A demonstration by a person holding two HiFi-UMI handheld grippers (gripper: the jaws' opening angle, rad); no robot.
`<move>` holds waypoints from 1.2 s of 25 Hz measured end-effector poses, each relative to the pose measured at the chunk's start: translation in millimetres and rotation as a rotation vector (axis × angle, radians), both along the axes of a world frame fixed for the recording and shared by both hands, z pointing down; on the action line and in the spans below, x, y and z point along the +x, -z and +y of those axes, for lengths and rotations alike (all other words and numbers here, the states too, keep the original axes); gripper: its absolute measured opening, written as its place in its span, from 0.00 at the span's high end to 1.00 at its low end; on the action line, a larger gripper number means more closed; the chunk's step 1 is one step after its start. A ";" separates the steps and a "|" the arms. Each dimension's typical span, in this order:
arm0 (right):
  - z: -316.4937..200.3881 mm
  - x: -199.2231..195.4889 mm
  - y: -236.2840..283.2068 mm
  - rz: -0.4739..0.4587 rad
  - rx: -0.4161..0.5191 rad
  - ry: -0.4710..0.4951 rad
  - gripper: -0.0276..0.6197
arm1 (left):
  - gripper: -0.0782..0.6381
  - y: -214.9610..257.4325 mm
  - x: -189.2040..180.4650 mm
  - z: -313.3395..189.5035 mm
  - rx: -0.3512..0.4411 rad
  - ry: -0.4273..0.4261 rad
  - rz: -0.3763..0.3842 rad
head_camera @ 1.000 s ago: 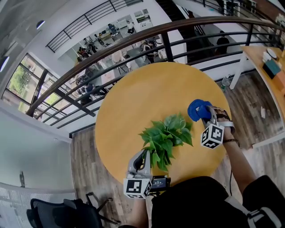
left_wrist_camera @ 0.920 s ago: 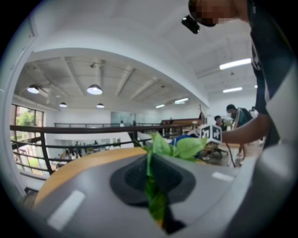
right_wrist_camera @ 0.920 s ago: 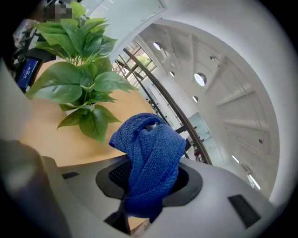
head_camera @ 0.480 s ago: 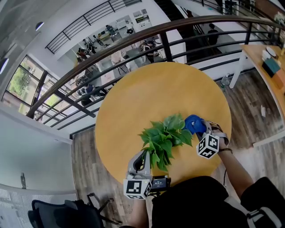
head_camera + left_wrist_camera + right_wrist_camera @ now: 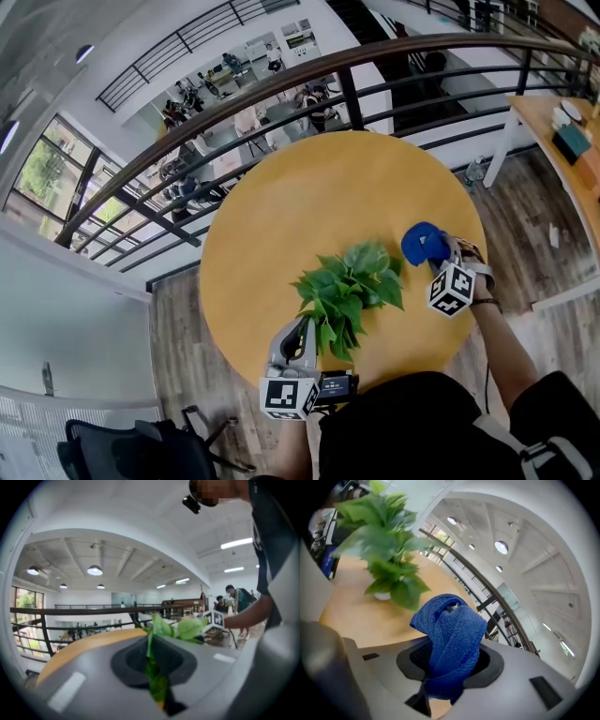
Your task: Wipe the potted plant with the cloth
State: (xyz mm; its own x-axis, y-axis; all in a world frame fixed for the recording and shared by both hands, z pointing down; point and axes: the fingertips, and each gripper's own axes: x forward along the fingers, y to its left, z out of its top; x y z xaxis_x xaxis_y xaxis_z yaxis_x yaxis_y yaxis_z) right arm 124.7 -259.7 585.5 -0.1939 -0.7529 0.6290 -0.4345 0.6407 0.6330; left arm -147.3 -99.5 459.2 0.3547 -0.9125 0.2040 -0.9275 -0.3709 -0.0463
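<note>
A leafy green potted plant [image 5: 350, 286] stands on the round wooden table [image 5: 309, 197], near its front edge. My left gripper [image 5: 302, 336] is shut on one of the plant's leaves [image 5: 154, 674], which runs up between its jaws. My right gripper [image 5: 433, 255] sits just right of the plant, shut on a bunched blue cloth [image 5: 423, 244]. In the right gripper view the blue cloth [image 5: 450, 641] fills the jaws, and the potted plant [image 5: 386, 550] with its small white pot [image 5: 382, 596] stands a short way ahead, apart from the cloth.
A dark curved railing [image 5: 281, 84] runs behind the table, with a drop to a lower floor beyond. A second wooden desk [image 5: 562, 131] stands at the far right. My dark-clothed body [image 5: 412, 431] is at the table's near edge.
My right gripper swung in with the cloth to the plant's right leaves half a second ago, then drew back to the right and slightly away. The left gripper and the plant stayed still.
</note>
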 end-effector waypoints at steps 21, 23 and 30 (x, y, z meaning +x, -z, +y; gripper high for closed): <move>-30.0 -129.7 63.3 0.542 0.341 0.577 0.70 | 0.88 -2.6 -4.2 -0.4 -0.007 0.003 0.017; -39.6 -112.9 62.4 0.555 0.324 0.530 0.70 | 0.88 -2.8 -5.4 0.5 -0.007 0.004 0.018; -60.7 -37.9 41.0 0.570 0.200 0.354 0.71 | 0.88 -3.1 -4.8 -0.6 -0.008 0.000 0.018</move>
State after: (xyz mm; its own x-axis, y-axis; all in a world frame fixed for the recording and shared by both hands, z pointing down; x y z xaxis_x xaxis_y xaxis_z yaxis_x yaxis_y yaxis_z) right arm 86.7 -320.4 544.5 -0.1300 -0.8173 0.5614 0.2141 0.5297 0.8207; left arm -152.2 -100.1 462.4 0.3581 -0.9110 0.2045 -0.9283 -0.3709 -0.0266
